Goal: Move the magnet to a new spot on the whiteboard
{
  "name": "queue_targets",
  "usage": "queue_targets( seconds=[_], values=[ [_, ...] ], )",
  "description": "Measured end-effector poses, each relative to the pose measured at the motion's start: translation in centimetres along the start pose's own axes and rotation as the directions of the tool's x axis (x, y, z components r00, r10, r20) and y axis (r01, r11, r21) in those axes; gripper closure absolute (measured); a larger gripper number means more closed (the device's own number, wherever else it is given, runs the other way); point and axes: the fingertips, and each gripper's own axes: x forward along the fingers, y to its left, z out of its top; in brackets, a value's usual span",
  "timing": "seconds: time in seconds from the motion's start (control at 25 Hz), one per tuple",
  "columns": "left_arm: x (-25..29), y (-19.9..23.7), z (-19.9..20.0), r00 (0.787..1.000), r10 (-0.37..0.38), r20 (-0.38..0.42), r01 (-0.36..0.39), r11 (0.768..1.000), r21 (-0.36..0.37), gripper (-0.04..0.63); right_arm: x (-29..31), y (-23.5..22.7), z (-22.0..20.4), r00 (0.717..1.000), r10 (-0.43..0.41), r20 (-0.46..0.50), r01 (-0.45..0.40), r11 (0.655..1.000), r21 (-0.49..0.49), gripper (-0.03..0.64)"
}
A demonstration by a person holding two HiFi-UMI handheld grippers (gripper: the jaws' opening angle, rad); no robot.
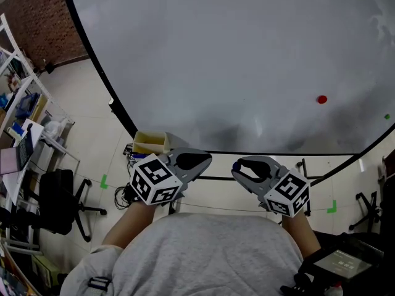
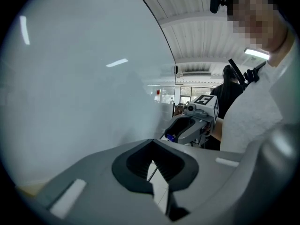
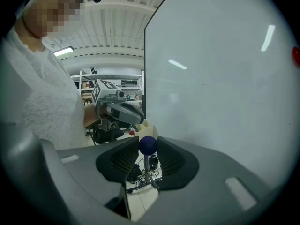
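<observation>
My right gripper (image 3: 148, 150) has its fingers (image 3: 123, 159) closed on a small dark blue magnet (image 3: 148, 145), held low by my body and clear of the whiteboard (image 1: 234, 54). The left gripper (image 2: 152, 167) has its fingers together on nothing.

The magnet is round and sits right at the tips, so I judge it could roll or pop out as I reach up, and a tilted approach might make it snap onto the board off target or slide. The red magnet (image 1: 321, 99) at the board's right is another risk: placing too near could knock it.

From the head view I can barely see the blue magnet. I cannot tell its back face or how deep the grip is. The green dot (image 1: 387, 116) is too small to identify.
</observation>
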Motion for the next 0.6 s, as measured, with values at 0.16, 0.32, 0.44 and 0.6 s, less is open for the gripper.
queue_targets(
  seconds=[0.16, 0.32, 0.44, 0.6],
  values=[
    [0.11, -0.22, -0.12, 1.0, -0.008, -0.007, 0.009, 1.0, 0.003, 0.607, 0.03, -0.06, -0.05, 1.0, -0.003, -0.004, 0.003, 1.0, -0.007, 0.491],
    [0.25, -0.4, -0.22, 1.0, -0.015, -0.01, 0.015, 1.0, 0.001, 0.607, 0.02, -0.03, -0.03, 1.0, -0.004, -0.007, 0.004, 1.0, -0.01, 0.491],
    [0.29, -0.39, -0.13, 1.0, -0.015, -0.009, 0.015, 1.0, 0.001, 0.609, 0.11, 0.01, 0.03, 1.0, -0.007, -0.012, 0.007, 1.0, -0.025, 0.491],
    [0.2, -0.28, -0.24, 1.0, -0.014, -0.008, 0.014, 1.0, -0.004, 0.609, 0.02, -0.07, 0.37, 1.0, -0.017, -0.008, 0.017, 0.999, -0.052, 0.491]
  ],
)
